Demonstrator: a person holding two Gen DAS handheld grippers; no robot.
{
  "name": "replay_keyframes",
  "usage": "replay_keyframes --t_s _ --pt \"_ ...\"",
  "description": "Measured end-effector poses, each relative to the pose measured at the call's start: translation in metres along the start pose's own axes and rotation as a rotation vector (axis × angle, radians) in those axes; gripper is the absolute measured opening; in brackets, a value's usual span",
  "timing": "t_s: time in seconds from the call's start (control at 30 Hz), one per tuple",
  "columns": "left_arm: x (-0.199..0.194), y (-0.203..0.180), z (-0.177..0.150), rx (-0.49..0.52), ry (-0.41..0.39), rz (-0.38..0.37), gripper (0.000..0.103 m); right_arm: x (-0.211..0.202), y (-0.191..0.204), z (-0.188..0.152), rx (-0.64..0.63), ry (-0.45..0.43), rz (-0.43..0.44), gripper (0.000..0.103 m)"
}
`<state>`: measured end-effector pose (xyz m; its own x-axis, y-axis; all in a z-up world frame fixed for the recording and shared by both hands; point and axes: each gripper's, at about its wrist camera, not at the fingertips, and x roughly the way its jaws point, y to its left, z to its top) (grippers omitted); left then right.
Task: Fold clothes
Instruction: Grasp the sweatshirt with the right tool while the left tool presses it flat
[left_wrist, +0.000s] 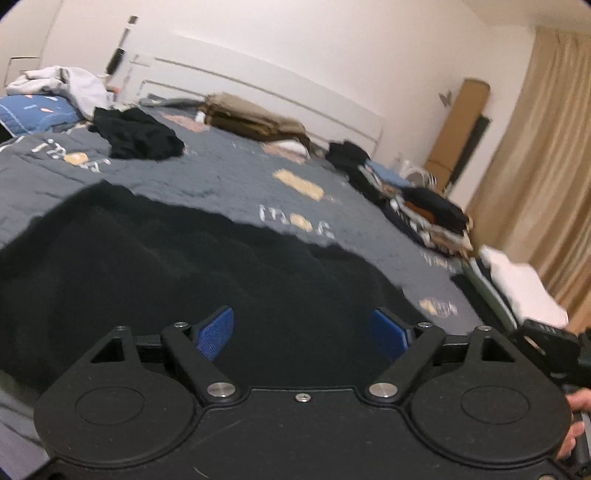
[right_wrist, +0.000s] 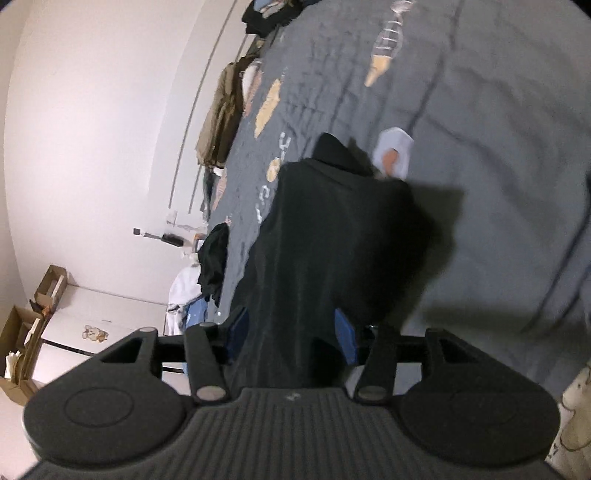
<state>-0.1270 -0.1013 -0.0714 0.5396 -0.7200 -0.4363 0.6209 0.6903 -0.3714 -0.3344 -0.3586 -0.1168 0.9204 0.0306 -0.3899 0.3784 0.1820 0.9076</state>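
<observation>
Left wrist view: the left gripper (left_wrist: 303, 332), its blue pads (left_wrist: 216, 332) spread wide with nothing between them, hovers over a black knit garment (left_wrist: 184, 273) spread flat on a grey quilted bedspread with printed motifs (left_wrist: 229, 177); the garment fills the lower half of the frame, its far hem running from 10 o'clock toward 3 o'clock; a crumpled black garment (left_wrist: 136, 134) lies at 11 o'clock, a folded olive-brown garment (left_wrist: 251, 120) at 12 o'clock against the white wall, a stack of folded clothes (left_wrist: 424, 210) at 2 o'clock, and a beige curtain (left_wrist: 546, 166) at 3 o'clock; part of a hand (left_wrist: 576, 424) shows at the 4 o'clock edge.

Right wrist view: the right gripper (right_wrist: 291, 336) has its jaws closed onto the near edge of the same black knit garment (right_wrist: 332, 236), the cloth passing between the blue pads (right_wrist: 347, 341); only this view shows the garment raised off the bedspread (right_wrist: 498, 184), its long axis running from the gripper at 6 o'clock up toward 12 o'clock, where a dark hood-like end points away from the camera; a pale blue fabric piece with an orange patch (right_wrist: 393, 155) lies just beside that far end at 1 o'clock; cardboard boxes (right_wrist: 22, 339) stand on a white cabinet (right_wrist: 110, 306) at 8 o'clock; motion blur hides finer detail.
</observation>
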Motion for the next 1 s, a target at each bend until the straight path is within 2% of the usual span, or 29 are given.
replay_keyframes --t_s 0.1,0.17,0.27,0.4,0.53,0.57,0.6,0.63,0.7,0.8,0.87,1.0 --pt "0.008 -0.013 -0.014 0.06 0.044 -0.023 0.082 0.005 -0.013 -0.001 0.05 -0.003 -0.009 0.054" --pt "0.014 -0.026 -0.024 0.152 0.062 -0.032 0.082 0.009 -0.022 -0.002 0.097 -0.006 -0.011 0.054" --pt "0.025 -0.042 -0.039 0.294 0.095 -0.004 0.083 0.018 -0.032 -0.001 0.161 0.001 -0.012 0.057" --pt "0.033 -0.05 -0.052 0.344 0.123 0.001 0.083 0.033 -0.033 0.003 0.171 0.008 -0.011 0.059" --pt "0.037 -0.056 -0.058 0.386 0.119 -0.004 0.083 0.043 -0.039 0.012 0.169 -0.044 -0.045 0.058" --pt "0.039 -0.057 -0.059 0.392 0.123 -0.003 0.083 0.044 -0.042 0.014 0.164 -0.065 -0.057 0.055" --pt "0.04 -0.057 -0.059 0.391 0.13 0.0 0.083 0.046 -0.045 0.016 0.154 -0.087 -0.072 0.034" --pt "0.041 -0.056 -0.06 0.392 0.136 0.003 0.083 0.047 -0.047 0.018 0.15 -0.096 -0.085 0.022" --pt "0.042 -0.055 -0.059 0.396 0.14 0.013 0.083 0.044 -0.04 0.019 0.13 -0.115 -0.084 0.017" --pt "0.042 -0.052 -0.058 0.401 0.137 0.022 0.083 0.029 0.004 0.017 -0.083 -0.176 -0.057 0.015" --pt "0.041 -0.055 -0.06 0.451 0.127 0.038 0.083 0.025 0.023 0.016 -0.185 -0.188 -0.042 0.015" --pt "0.047 -0.079 -0.07 0.73 0.079 0.066 0.083 0.027 0.016 0.019 -0.155 -0.187 -0.05 0.016"
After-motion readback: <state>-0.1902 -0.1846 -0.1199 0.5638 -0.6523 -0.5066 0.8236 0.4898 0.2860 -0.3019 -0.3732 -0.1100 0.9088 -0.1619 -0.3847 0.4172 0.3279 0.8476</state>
